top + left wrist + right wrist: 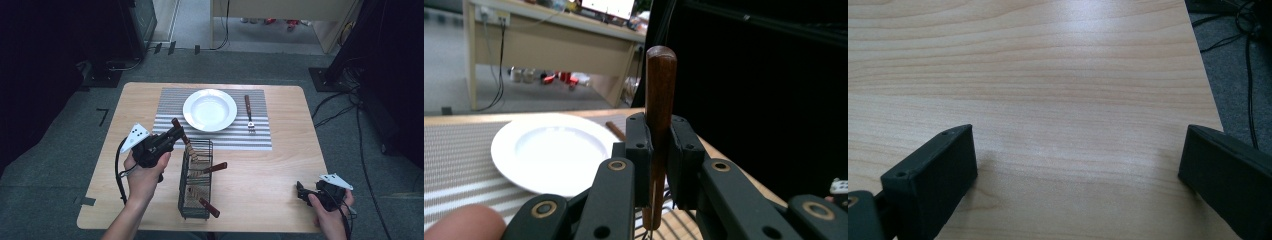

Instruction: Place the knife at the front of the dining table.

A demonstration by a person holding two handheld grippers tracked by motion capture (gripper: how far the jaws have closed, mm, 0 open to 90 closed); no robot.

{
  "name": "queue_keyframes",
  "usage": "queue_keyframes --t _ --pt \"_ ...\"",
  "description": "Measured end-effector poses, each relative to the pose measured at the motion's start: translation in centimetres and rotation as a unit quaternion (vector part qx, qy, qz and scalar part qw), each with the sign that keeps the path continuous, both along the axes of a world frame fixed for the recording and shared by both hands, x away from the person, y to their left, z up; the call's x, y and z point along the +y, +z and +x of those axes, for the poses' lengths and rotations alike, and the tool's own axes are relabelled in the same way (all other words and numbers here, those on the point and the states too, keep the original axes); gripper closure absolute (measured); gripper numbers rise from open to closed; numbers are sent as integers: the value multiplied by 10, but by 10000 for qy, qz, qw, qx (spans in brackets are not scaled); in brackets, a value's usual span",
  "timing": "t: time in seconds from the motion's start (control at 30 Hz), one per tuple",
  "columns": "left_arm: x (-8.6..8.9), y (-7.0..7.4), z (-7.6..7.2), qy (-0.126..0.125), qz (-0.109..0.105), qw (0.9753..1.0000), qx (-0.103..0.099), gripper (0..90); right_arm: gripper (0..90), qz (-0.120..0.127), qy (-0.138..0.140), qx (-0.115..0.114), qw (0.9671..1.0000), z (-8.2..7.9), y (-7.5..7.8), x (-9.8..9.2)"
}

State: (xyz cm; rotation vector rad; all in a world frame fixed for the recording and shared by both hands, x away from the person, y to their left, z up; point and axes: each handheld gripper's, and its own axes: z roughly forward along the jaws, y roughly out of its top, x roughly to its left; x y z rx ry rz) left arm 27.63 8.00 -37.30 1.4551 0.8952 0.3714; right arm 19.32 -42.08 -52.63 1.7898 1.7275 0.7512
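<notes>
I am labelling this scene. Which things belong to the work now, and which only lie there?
In the work:
left gripper, shut on a wooden-handled utensil
wire basket
plate
striped mat
fork

Only lying about:
right gripper, open over bare table
floor cables

I work in what looks like a lab or office room. Grey carpet floor (280, 65) runs under my wooden counter (280, 170), cables (360, 130) trail beside it, and a pale desk (549, 40) stands behind.

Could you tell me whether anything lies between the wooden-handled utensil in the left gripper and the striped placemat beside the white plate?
Nothing visible: the wooden-handled utensil is clamped above the black wire caddy, and the striped placemat there is bare.
</notes>
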Motion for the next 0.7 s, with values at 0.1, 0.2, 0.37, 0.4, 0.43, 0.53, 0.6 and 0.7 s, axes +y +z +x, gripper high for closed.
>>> queue_keyframes --t 0.1,0.2,0.37,0.4,0.43,0.53,0.6,0.7 --pt "3 7 -4 67 -47 9998 -158 824 15 0 0 0 10000 0 0 0" --pt "7 18 -10 67 -184 9992 -360 824 16 0 0 0 10000 0 0 0" --pt "13 42 -21 97 -379 9965 -744 825 15 0 -1 2 10000 0 0 0" --pt "16 51 -23 159 -338 9953 -892 825 16 -2 0 2 10000 0 0 0" --pt "17 56 -24 201 -347 9945 -963 825 15 -4 0 2 10000 0 0 0" --pt "20 63 -24 209 -361 9939 -1018 825 16 0 -2 1 10000 0 0 0" --pt "24 68 -23 311 -405 9929 -1070 825 15 0 1 -7 10000 0 0 0" --pt "32 71 -21 463 -458 9919 -1089 825 15 1 0 -5 10000 0 0 0"
